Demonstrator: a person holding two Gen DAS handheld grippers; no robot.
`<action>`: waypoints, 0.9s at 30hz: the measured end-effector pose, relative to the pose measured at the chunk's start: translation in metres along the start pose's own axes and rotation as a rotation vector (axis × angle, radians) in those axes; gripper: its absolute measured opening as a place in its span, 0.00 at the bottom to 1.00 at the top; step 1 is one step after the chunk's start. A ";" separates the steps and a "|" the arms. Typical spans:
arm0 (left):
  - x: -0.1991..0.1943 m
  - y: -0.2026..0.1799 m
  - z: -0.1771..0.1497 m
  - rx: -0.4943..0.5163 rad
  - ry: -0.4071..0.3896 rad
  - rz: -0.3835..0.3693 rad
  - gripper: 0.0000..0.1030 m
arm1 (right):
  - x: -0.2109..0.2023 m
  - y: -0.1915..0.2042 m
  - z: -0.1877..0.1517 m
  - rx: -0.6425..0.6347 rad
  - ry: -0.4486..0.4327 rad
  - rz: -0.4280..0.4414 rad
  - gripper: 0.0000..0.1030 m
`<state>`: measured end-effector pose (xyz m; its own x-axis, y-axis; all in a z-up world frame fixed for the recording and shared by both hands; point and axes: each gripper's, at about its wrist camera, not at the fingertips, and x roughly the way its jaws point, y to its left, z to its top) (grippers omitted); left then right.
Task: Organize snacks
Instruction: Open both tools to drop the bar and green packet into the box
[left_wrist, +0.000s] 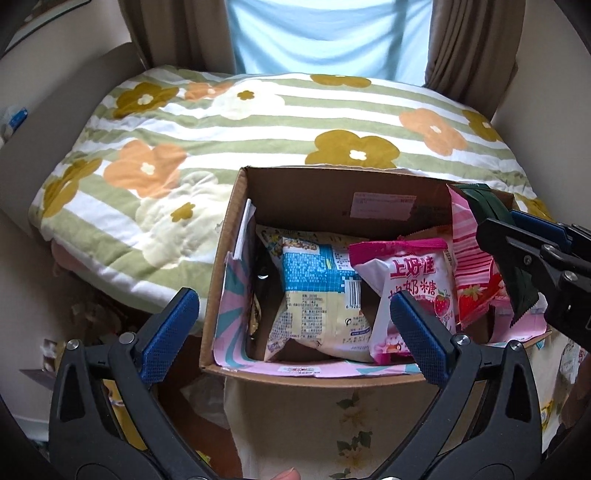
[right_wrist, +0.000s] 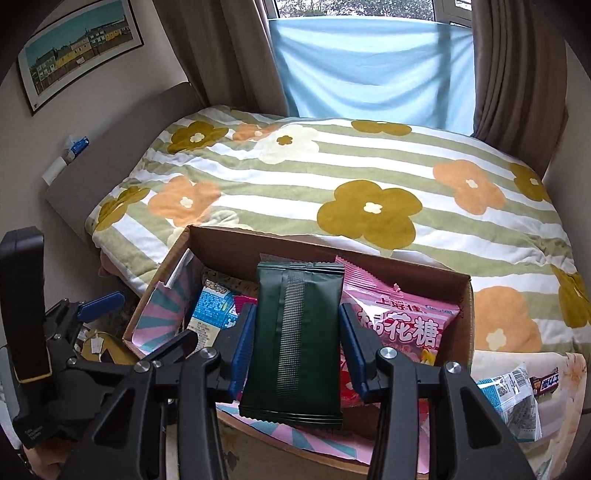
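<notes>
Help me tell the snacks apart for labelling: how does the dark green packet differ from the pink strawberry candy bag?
The dark green packet is plain, with no print showing on the side in view; the pink strawberry candy bag carries bold Chinese lettering and a strawberry picture. The green packet is gripped in the right tool, above the cardboard box; the pink bag lies inside it, untouched. Both have crimped, serrated seals.

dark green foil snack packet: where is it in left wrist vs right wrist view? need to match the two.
Left wrist: the dark green foil snack packet is at the right edge, seen edge-on, clamped in the right gripper, above the right side of the open cardboard box.
Right wrist: packet is at centre-bottom, flat-on, between the blue pads.
Shared landmark: the pink strawberry marshmallow bag just behind the packet.
</notes>
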<state>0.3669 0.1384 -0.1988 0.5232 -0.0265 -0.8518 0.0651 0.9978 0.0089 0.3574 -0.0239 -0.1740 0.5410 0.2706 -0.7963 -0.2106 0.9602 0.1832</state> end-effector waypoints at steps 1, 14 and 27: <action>-0.001 0.000 -0.003 -0.002 0.001 0.000 1.00 | 0.000 0.001 0.001 -0.004 0.002 0.006 0.40; -0.019 0.006 -0.014 -0.027 -0.020 0.019 1.00 | 0.000 -0.006 -0.005 0.060 0.045 0.045 0.87; -0.048 -0.007 -0.015 0.028 -0.058 -0.017 1.00 | -0.044 -0.018 -0.022 0.126 -0.013 -0.002 0.87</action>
<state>0.3288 0.1334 -0.1660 0.5699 -0.0475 -0.8204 0.0979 0.9951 0.0104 0.3191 -0.0544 -0.1552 0.5519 0.2688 -0.7894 -0.1059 0.9615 0.2534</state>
